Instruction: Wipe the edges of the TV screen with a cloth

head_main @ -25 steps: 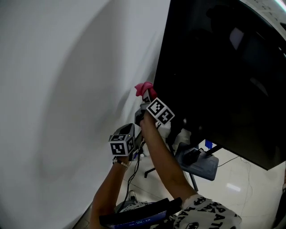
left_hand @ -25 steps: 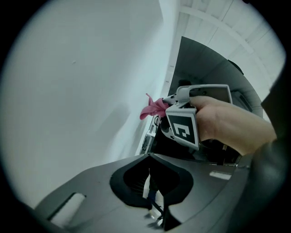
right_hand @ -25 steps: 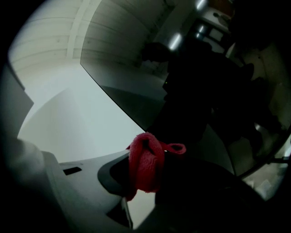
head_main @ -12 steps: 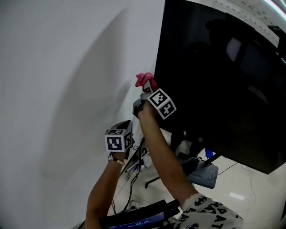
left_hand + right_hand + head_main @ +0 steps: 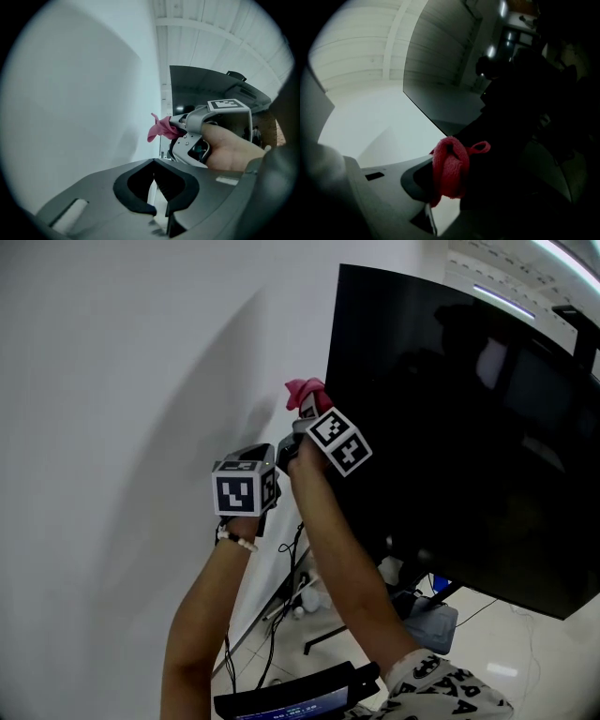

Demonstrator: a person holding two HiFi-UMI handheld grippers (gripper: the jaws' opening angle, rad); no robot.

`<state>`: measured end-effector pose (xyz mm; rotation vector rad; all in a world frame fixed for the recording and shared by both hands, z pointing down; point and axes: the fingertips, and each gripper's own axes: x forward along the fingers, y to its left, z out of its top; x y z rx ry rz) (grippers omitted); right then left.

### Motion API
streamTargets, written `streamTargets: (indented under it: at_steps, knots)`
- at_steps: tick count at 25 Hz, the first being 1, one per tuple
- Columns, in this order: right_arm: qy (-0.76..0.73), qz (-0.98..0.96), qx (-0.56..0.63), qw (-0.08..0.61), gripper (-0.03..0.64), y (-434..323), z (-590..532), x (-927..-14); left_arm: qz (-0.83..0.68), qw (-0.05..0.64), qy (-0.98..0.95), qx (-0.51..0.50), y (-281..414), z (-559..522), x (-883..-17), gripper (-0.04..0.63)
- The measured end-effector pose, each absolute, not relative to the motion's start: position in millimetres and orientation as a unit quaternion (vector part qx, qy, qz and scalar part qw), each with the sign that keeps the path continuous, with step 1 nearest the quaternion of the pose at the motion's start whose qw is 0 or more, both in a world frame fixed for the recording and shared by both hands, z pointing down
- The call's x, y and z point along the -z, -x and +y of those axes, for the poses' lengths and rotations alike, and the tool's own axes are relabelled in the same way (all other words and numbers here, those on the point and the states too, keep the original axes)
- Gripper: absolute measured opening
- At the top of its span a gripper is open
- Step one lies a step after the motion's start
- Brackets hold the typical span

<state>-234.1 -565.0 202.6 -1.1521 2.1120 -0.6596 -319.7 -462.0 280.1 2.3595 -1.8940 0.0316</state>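
Observation:
The black TV screen (image 5: 450,427) fills the right of the head view, with its left edge running down next to the white wall. My right gripper (image 5: 307,411) is shut on a pink cloth (image 5: 305,392), which is held against that left edge, near the upper corner. The right gripper view shows the cloth (image 5: 450,171) bunched between the jaws beside the TV screen (image 5: 450,103). My left gripper (image 5: 257,456) hangs just left of and below the right one, pointing up. Its jaws (image 5: 157,197) are closed with nothing between them. It looks at the cloth (image 5: 161,128) and the TV (image 5: 211,89).
A plain white wall (image 5: 122,409) fills the left. Below the TV, cables (image 5: 281,596) and stand legs (image 5: 328,645) lie on the tiled floor, with a grey object (image 5: 433,624) beside them. A dark device (image 5: 291,699) sits at the bottom edge near the person's body.
Both grippers have gone up. The left one rose from well below to almost level with the right. The right one slid the cloth a little higher along the TV's left edge.

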Motion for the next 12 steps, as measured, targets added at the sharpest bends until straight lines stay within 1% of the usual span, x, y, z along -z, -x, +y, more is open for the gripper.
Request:
streamTargets:
  at_steps: [7, 12]
  knots:
    - [0.423, 0.8, 0.256, 0.339, 0.109, 237, -562, -150, -0.628, 0.006, -0.778, -0.01, 324, -459, -219, -0.009]
    - [0.401, 0.803, 0.253, 0.361, 0.109, 239, -562, -101, -0.634, -0.018, -0.773, -0.003, 329, -447, -182, -0.009]
